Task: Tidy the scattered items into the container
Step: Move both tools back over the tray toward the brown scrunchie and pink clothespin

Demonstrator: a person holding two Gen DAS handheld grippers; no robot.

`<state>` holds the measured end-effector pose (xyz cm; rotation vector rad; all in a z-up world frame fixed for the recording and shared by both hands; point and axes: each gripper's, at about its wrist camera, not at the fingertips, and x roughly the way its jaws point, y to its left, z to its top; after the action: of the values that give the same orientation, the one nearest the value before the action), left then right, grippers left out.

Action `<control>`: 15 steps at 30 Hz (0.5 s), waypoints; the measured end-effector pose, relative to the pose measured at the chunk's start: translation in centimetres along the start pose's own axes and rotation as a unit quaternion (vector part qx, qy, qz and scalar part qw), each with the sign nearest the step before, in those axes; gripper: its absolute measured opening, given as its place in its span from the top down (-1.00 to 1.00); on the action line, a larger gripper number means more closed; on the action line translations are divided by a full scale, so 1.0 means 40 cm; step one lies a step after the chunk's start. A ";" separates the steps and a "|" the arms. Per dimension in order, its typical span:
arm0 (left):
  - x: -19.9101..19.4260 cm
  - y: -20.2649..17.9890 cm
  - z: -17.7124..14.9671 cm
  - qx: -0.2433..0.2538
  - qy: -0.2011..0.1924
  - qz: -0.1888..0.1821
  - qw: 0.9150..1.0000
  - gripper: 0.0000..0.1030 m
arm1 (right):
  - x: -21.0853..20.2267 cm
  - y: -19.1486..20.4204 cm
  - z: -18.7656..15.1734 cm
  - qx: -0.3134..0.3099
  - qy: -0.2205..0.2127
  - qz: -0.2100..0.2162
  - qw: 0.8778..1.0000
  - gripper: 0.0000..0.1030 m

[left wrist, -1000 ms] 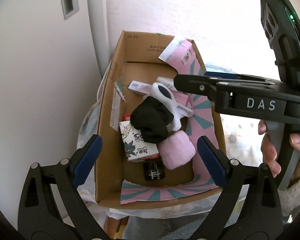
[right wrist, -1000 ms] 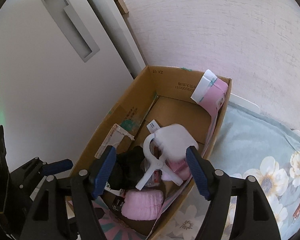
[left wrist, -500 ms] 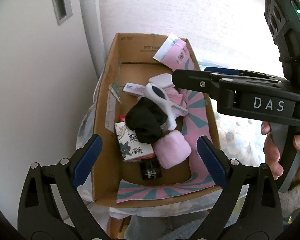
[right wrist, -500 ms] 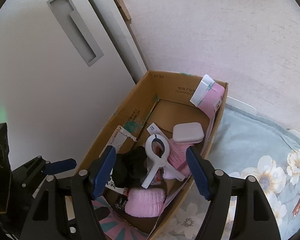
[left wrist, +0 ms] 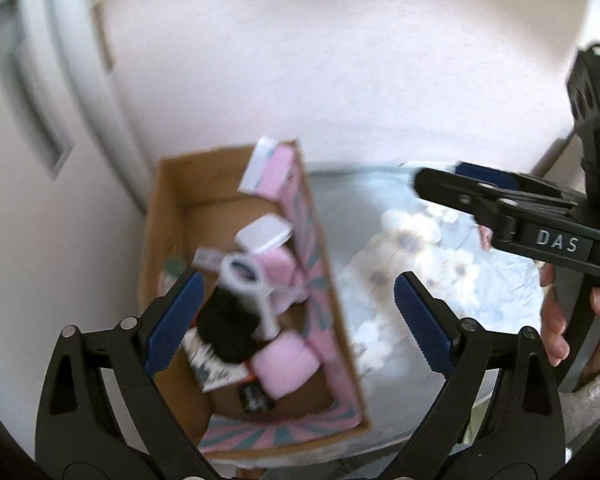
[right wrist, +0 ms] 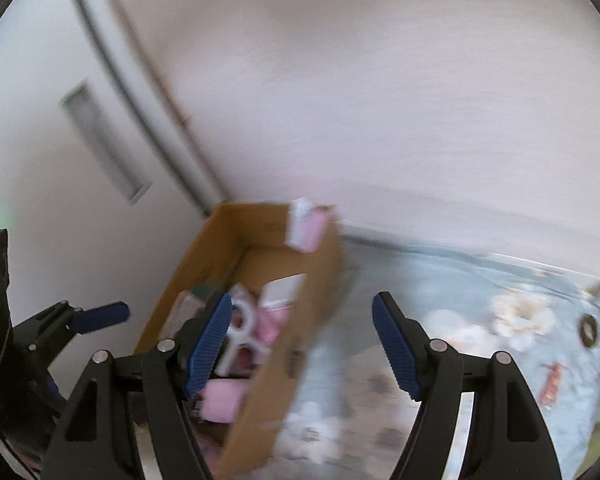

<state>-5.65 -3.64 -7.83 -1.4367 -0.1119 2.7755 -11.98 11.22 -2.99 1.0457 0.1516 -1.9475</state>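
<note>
I count one cardboard box (left wrist: 168, 240) beside the bed, and inside it one white flat case (left wrist: 265, 233), one white clip (left wrist: 246, 276), one black sock bundle (left wrist: 228, 328), one pink fluffy roll (left wrist: 286, 366), one printed packet (left wrist: 214, 368) and one small black item (left wrist: 256, 394). One pink pack (left wrist: 274, 176) leans at the box's far corner. On the flowered blanket (right wrist: 480, 292) I count two small things left out: one dark ring (right wrist: 588, 330) and one reddish item (right wrist: 553, 382). Blur hides anything smaller.
</note>
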 end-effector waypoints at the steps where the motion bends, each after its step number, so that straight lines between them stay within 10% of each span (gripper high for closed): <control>1: 0.005 -0.019 0.018 0.008 -0.002 -0.005 1.000 -0.87 | -0.021 -0.029 -0.001 0.011 -0.007 -0.013 1.000 -0.34; 15: 0.091 -0.388 0.157 0.156 -0.012 -0.082 0.984 -0.88 | -0.283 -0.408 -0.171 0.162 -0.047 -0.173 0.970 -0.34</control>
<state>-13.20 11.66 -6.11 -1.2554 0.1877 2.5393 -17.37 31.52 -3.79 1.1940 -0.0444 -2.3910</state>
